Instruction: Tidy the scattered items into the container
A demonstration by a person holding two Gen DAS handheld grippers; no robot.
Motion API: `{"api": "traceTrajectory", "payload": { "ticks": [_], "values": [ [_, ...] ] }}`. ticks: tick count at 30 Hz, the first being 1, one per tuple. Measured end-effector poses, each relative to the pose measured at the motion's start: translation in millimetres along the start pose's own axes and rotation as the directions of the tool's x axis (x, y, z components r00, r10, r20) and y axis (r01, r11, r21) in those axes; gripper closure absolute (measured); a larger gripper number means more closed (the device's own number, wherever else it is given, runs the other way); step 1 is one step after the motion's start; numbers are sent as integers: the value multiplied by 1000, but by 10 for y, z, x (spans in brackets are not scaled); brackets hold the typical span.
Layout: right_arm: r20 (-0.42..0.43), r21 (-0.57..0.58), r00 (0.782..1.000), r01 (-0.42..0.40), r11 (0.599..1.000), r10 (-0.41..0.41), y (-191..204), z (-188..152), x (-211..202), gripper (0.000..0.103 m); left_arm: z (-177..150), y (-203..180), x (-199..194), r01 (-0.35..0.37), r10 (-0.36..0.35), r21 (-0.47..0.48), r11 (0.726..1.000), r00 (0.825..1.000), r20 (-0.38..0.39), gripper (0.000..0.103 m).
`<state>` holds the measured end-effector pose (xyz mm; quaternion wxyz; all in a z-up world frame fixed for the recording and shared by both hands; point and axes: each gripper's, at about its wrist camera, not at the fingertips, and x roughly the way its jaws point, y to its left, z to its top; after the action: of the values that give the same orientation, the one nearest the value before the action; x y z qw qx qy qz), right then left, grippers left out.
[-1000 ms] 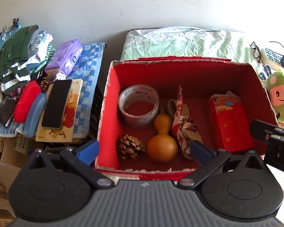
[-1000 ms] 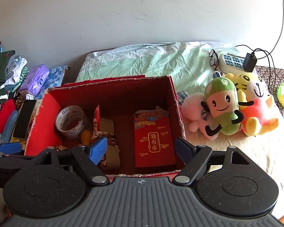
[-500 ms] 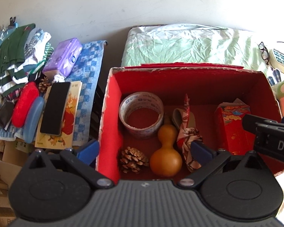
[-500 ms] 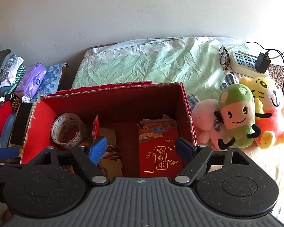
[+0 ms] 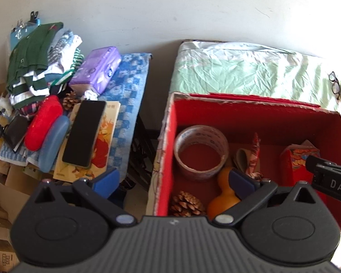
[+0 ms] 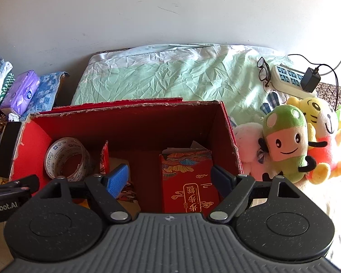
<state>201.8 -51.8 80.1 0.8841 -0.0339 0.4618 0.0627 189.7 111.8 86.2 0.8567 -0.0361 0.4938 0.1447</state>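
A red cardboard box (image 5: 168, 141) (image 6: 229, 132) sits on the bed and holds a tape roll (image 5: 201, 152) (image 6: 67, 157), a pine cone (image 5: 186, 204), an orange gourd (image 5: 222, 201), a folded patterned cloth (image 5: 253, 157) and a red packet (image 6: 188, 177). My left gripper (image 5: 174, 180) is open and straddles the box's left wall with nothing between its fingers. My right gripper (image 6: 170, 179) is open above the box's near right part, over the red packet. A black phone (image 5: 84, 134), a red case (image 5: 43, 122), a blue case (image 5: 53, 143) and a purple tissue pack (image 5: 96, 69) lie on the left stand.
A blue checked towel (image 5: 127, 95) covers the stand, with folded clothes (image 5: 31, 66) and a second pine cone (image 5: 69, 101) behind. Plush toys (image 6: 286, 145), glasses (image 6: 263, 68) and a power strip (image 6: 291, 79) lie right of the box on the green sheet (image 6: 170, 77).
The left gripper has shifted left, from over the box's middle to astride its left wall. The right gripper has moved a little forward over the box. Both stayed open.
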Motion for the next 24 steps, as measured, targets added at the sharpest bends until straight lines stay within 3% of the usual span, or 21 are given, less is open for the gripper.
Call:
{"api": "traceTrajectory", "payload": {
  "ticks": [12,24],
  "values": [
    [-27,-2,1000,4,1000,-4,-55,-117,-18,21,-81,-147,-52,51,-52,27,998,998,26,1],
    [-37,-10,999,-25,1000,25,-190,-214,-78,21,-229,-226,-68,34,-34,-2,999,999,16,1]
  ]
}}
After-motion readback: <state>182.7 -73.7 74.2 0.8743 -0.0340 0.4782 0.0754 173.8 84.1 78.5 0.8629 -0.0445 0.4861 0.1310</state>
